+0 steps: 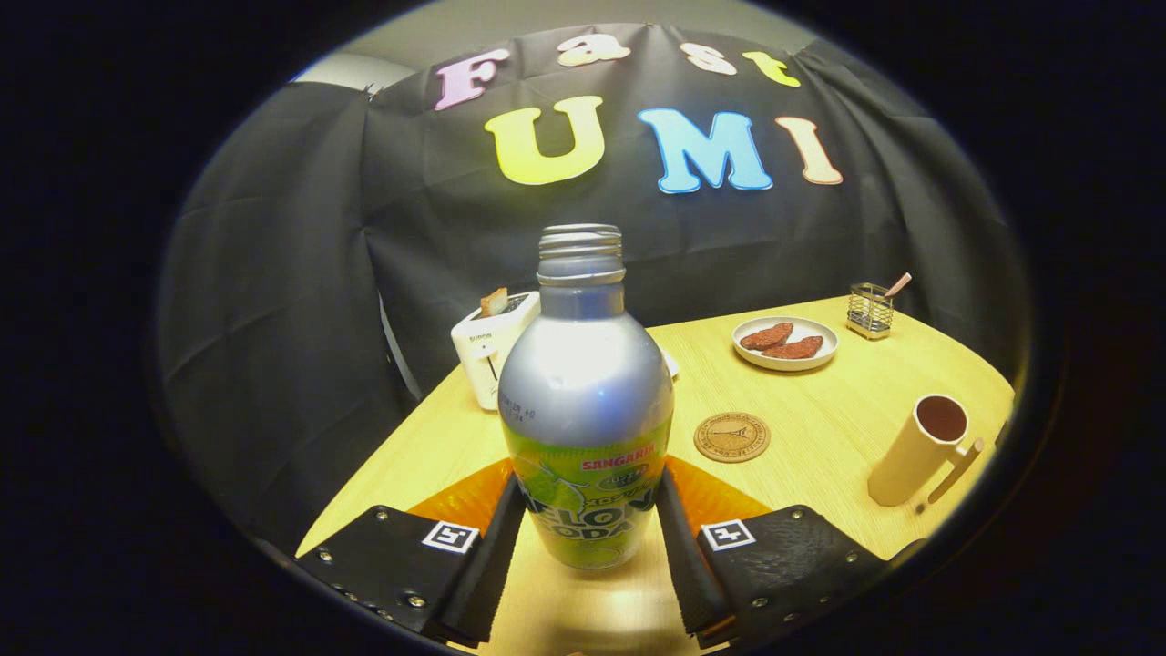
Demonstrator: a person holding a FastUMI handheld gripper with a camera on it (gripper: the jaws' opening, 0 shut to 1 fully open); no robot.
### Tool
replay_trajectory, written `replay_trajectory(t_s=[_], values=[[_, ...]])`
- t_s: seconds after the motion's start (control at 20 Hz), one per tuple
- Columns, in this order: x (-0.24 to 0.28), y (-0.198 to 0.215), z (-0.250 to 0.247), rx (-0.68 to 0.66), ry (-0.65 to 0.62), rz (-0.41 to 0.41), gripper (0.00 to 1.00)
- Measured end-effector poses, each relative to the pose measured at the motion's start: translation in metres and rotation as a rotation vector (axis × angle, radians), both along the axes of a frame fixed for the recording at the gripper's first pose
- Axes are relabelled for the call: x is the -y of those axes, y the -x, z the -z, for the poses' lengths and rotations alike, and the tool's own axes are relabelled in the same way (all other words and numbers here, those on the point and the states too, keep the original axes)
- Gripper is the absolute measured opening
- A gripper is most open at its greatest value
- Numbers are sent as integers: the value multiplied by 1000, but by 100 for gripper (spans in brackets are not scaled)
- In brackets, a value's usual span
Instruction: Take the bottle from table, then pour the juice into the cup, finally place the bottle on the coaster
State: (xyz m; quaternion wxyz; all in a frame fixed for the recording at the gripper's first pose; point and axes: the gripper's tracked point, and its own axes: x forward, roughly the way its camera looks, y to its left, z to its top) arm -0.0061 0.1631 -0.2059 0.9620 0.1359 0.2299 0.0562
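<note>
In the gripper view, the bottle has no cap on, so juice could be spilling out if it is tipping too soon on the way over. It could also be slipping, because the fingers are only holding it down low. The gripper is squeezing the bottle from both sides, jaws partly apart with the bottle between them. The cup is sitting well off beyond the right finger. The coaster is lying on the table just past the bottle.
</note>
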Motion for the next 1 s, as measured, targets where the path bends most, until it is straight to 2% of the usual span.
replay_trajectory(t_s=[0.4, 0.65, 1.0], values=[[42, -2, -19, 16, -203, 103, 74], [73, -8, -14, -4, -246, 155, 74], [107, -9, -6, -11, -436, 273, 74]])
